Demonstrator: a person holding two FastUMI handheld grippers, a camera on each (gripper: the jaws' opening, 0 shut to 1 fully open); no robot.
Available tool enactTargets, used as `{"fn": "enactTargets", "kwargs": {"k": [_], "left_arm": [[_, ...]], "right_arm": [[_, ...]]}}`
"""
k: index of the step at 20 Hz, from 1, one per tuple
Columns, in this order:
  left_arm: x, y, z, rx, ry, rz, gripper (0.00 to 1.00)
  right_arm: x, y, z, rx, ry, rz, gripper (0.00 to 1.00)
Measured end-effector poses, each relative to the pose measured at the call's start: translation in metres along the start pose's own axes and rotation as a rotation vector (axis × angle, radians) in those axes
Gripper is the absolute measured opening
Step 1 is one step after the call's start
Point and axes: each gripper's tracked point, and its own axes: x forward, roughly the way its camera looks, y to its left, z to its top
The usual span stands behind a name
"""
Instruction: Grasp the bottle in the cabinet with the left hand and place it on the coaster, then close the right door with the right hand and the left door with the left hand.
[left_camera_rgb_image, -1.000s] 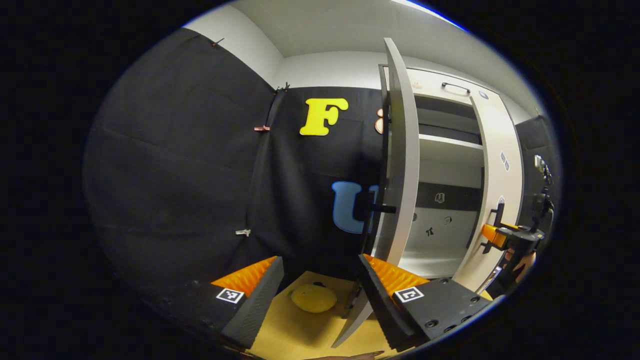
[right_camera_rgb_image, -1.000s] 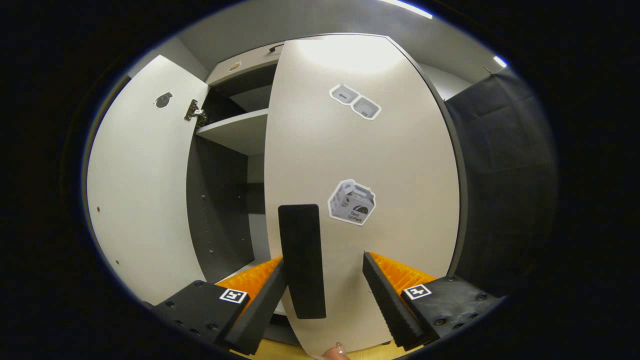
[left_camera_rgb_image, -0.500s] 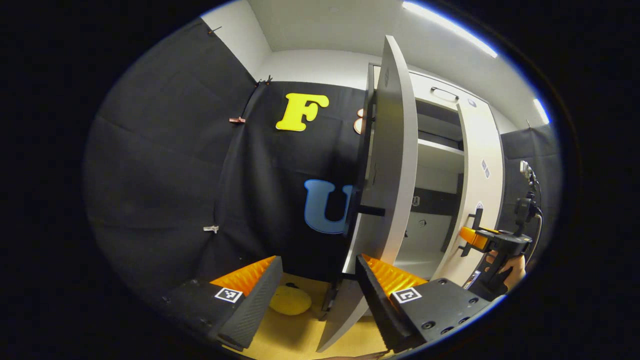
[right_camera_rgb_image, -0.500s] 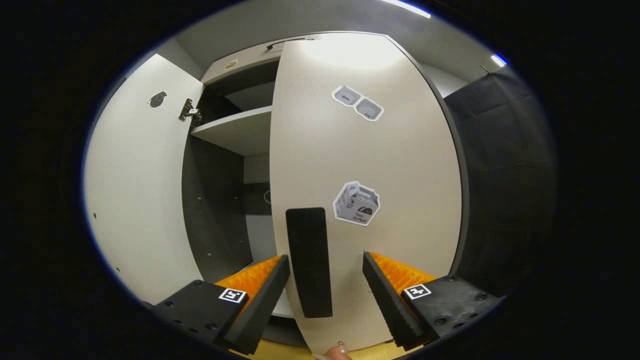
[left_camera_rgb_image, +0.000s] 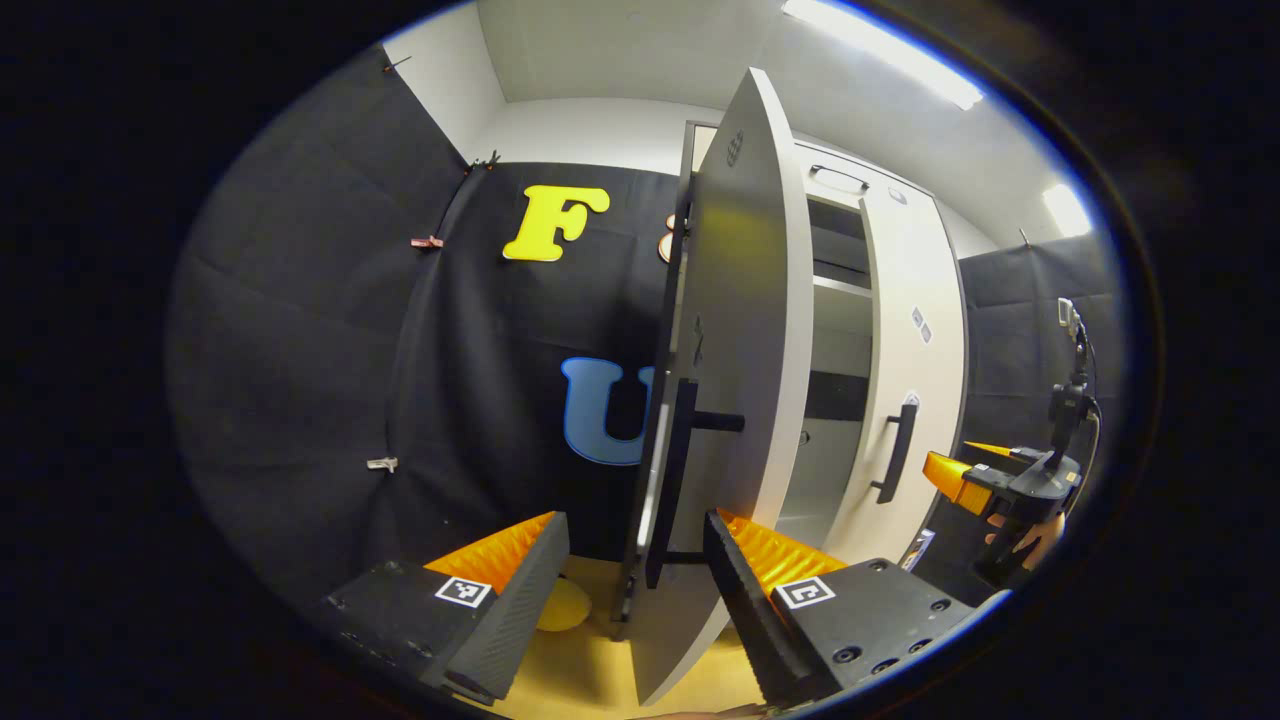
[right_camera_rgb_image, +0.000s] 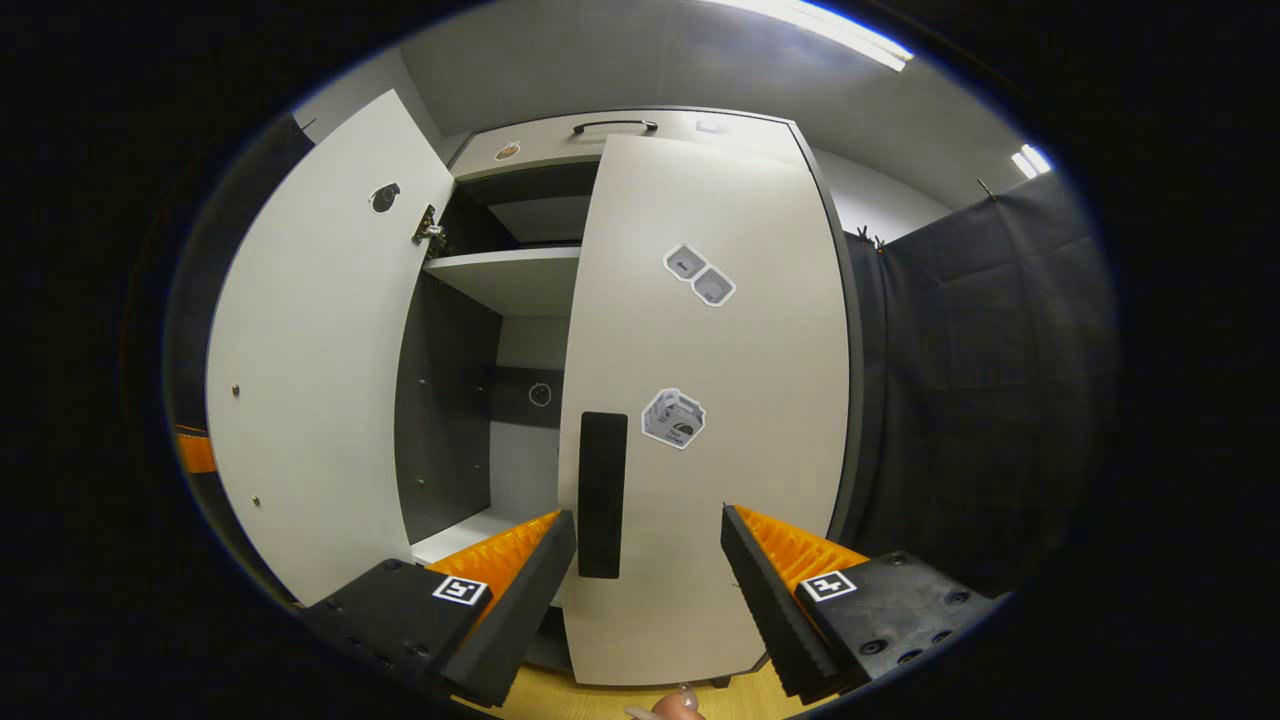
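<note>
while both gape empty, left hand-held gripper (left_camera_rgb_image: 635, 575) straddles left door (left_camera_rgb_image: 735, 380) edge — right hand-held gripper (right_camera_rgb_image: 648, 570) faces right door (right_camera_rgb_image: 710, 400)

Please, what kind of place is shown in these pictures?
Probably a recording booth set up as a home corner, not a real kitchen: black cloth wall clipped around it, a tall pale cabinet with stickers on its right door, and ceiling strip lights.

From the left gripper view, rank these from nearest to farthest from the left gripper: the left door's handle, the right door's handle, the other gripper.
1. Left door's handle: nearest, standing just ahead between the left gripper fingers.
2. Right door's handle: farther, off to the right.
3. Other gripper: roughly as far as that handle, at the view's right edge; too close to call.
</note>
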Motion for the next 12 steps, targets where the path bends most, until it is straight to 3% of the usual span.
{"fn": "enactTargets", "kwargs": {"k": [10,12], "left_arm": [[0.033,-0.095,-0.015,0.029,0.015,-0.042,0.88],[0.037,-0.108,-0.016,0.027,0.017,-0.041,0.93]], "right_arm": [[0.005,-0.053,-0.01,0.028,0.017,0.077,0.98],[0.003,-0.064,-0.018,0.021,0.033,0.084,0.97]]}}
